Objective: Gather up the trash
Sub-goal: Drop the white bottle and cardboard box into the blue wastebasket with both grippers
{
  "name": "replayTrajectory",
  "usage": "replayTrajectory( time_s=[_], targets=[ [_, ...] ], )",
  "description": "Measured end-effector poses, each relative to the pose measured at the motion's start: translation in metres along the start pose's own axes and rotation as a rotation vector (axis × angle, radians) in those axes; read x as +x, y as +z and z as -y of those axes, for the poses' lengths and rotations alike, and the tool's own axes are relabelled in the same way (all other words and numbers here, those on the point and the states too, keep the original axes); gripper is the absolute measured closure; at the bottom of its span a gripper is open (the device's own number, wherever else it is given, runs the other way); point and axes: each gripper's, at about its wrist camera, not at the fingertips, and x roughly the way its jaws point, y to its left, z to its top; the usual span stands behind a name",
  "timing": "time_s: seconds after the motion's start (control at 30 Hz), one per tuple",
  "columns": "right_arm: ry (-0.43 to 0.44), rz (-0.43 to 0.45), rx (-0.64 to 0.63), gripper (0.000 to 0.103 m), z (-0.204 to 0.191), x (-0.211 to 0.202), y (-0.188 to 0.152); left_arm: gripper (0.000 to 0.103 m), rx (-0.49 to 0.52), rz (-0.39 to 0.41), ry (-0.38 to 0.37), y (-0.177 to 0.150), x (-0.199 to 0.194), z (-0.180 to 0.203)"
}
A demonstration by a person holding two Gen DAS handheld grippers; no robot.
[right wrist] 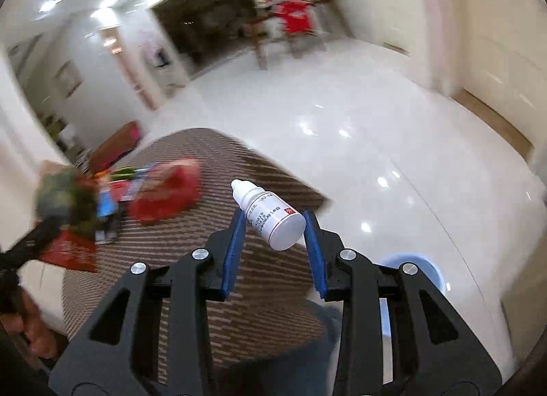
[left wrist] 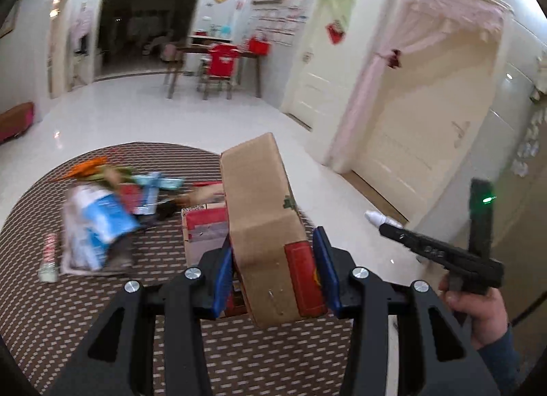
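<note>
The left gripper [left wrist: 275, 273] clamped a flattened carton [left wrist: 263, 221] above the mat's [left wrist: 85, 321] near edge; the right gripper [right wrist: 273, 245] pinched a white bottle [right wrist: 270, 216], long axis askew across the pads; a blue bin [right wrist: 415, 268] showed just beyond the right gripper, probably the drop point.

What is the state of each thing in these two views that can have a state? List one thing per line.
left gripper: shut on the cardboard box.
cardboard box: held off the table, tilted.
right gripper: shut on the dropper bottle.
dropper bottle: capped, held tilted.
trash pile: lying on the round table, blurred.
white door: closed.
</note>
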Motion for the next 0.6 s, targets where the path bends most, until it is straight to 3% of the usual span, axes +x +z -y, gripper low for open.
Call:
replayTrajectory(
  time_s=[0.13,0.27,0.3,0.33,0.37,0.5,0.6],
  targets=[
    [-0.117,-0.062,0.112,0.069,0.070,0.012,-0.017,0.060,0.050,-0.039,-0.070,0.000,0.027,0.040],
    [-0.165,-0.114,0.193,0.068,0.118,0.027,-0.034,0.060,0.097,-0.081,-0.128,-0.005,0.054,0.075],
    [-0.172,-0.125,0.213,0.064,0.126,0.031,-0.038,0.060,0.106,-0.092,-0.141,-0.006,0.060,0.083],
    [-0.181,-0.134,0.243,0.047,0.139,0.036,-0.041,0.060,0.120,-0.111,-0.158,-0.008,0.071,0.095],
    [-0.186,-0.142,0.271,0.041,0.148,0.039,-0.043,0.060,0.126,-0.123,-0.171,-0.010,0.077,0.098],
    [-0.194,-0.116,0.347,0.029,0.171,0.032,-0.048,0.060,0.159,-0.195,-0.234,-0.015,0.118,0.131],
    [-0.187,-0.067,0.388,0.028,0.185,0.012,-0.047,0.060,0.172,-0.254,-0.274,-0.022,0.149,0.148]
  ],
)
